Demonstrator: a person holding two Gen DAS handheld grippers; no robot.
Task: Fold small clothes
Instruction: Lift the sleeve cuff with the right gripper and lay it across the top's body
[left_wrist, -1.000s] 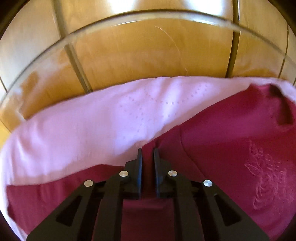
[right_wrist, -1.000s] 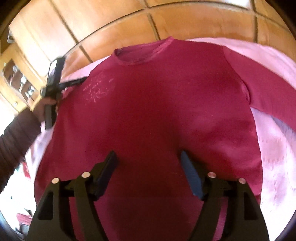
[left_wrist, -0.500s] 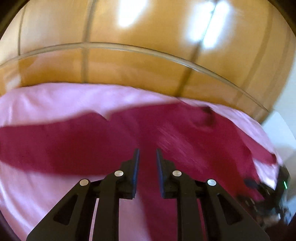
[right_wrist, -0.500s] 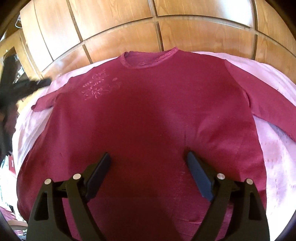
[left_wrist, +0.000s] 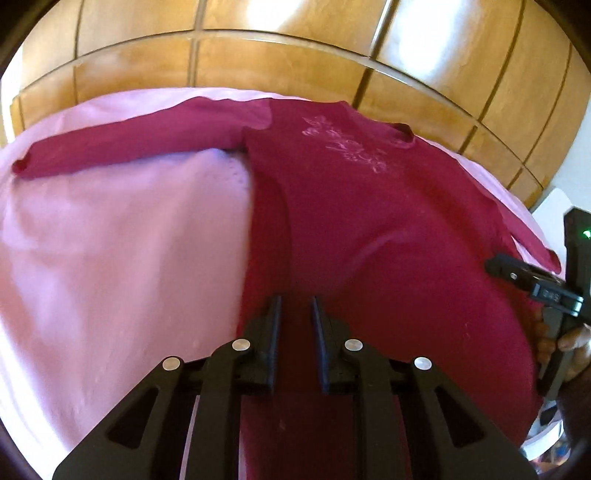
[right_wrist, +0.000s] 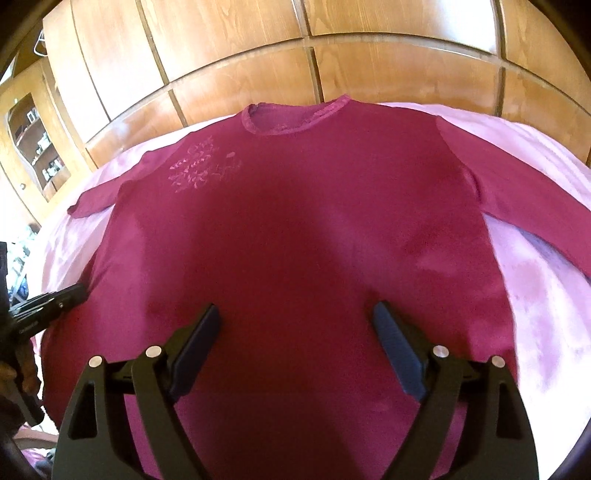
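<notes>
A dark red long-sleeved shirt (right_wrist: 295, 221) lies flat, front up, on a pink sheet, with its neck at the far side and both sleeves spread out. In the left wrist view the shirt (left_wrist: 369, 221) fills the middle and right. My left gripper (left_wrist: 295, 306) hovers over its near left side. Its jaws stand a narrow gap apart and nothing is pinched. My right gripper (right_wrist: 295, 308) is wide open above the lower middle of the shirt. Its jaws are closing slightly with only the flat cloth below them. The left gripper (right_wrist: 55, 302) also shows at the shirt's left edge.
The pink sheet (left_wrist: 110, 258) covers a bed and reaches past the shirt on both sides (right_wrist: 546, 295). A wooden panelled wall (right_wrist: 332, 55) stands right behind the bed. A wooden shelf cabinet (right_wrist: 33, 140) is at far left. A hand holds the right gripper's handle (left_wrist: 569, 339).
My left gripper let go of the cloth near the left sleeve, parted its jaws a little and swept back to the shirt's near left side. The right gripper barely moved and widened.
</notes>
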